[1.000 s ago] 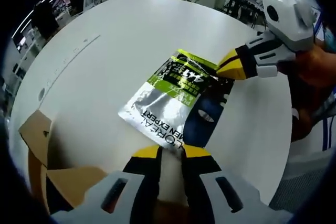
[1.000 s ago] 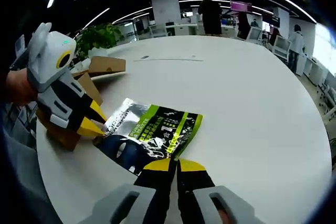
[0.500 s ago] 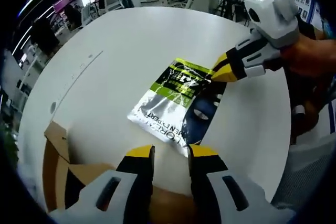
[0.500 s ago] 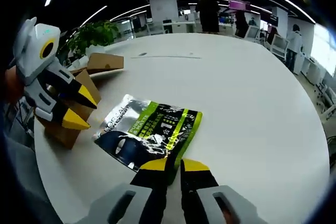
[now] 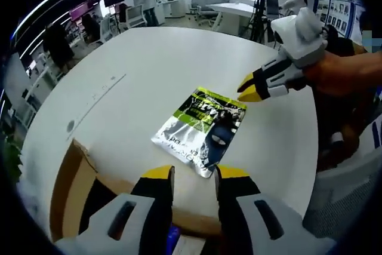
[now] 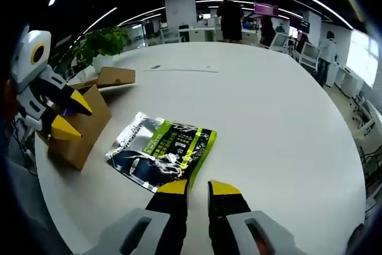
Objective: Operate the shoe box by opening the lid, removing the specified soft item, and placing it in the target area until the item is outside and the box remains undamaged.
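Pouch (image 6: 161, 150) flat on table (image 6: 280, 117), between both parted tongs, untouched

Both grippers' jaws have let go of the foil pouch (image 6: 162, 153) and drawn back.

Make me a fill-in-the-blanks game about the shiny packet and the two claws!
1. The shiny packet lies flat on the white ____.
2. Both the left claw and the right claw have tips coloured ____.
3. Neither claw holds the packet; both are ____.
4. The open box beside the packet is made of brown ____.

Missing words: table; yellow; open; cardboard
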`<action>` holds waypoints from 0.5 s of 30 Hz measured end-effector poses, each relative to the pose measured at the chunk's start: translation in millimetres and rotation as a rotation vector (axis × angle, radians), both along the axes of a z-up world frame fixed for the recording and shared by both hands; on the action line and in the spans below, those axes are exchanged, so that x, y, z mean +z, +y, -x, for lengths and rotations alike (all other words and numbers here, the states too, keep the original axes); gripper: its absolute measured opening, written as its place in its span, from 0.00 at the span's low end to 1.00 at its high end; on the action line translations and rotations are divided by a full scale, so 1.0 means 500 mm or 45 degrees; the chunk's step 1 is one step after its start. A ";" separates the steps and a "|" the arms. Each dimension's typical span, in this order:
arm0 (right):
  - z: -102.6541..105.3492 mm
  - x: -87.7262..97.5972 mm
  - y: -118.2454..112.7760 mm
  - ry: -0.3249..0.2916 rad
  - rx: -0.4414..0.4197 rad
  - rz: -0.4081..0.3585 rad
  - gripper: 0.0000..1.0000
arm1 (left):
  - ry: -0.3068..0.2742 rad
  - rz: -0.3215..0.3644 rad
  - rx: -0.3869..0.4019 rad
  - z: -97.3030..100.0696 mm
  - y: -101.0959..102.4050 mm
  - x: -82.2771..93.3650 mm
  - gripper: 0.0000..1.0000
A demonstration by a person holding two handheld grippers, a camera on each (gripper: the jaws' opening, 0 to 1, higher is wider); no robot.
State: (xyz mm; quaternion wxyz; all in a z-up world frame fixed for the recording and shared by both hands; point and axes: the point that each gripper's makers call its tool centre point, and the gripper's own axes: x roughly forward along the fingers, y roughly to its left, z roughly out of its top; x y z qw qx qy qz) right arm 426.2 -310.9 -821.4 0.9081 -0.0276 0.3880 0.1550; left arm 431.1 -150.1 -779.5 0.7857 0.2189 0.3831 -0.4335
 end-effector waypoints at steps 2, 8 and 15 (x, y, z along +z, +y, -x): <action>-0.005 -0.006 -0.006 0.001 -0.013 0.004 0.08 | 0.000 0.009 0.008 0.001 0.008 0.003 0.27; 0.009 0.011 -0.003 -0.008 -0.022 0.015 0.08 | -0.005 0.036 0.041 0.006 0.033 0.019 0.28; 0.020 0.036 0.012 -0.028 -0.015 0.033 0.08 | -0.022 0.128 0.061 0.018 0.054 0.054 0.30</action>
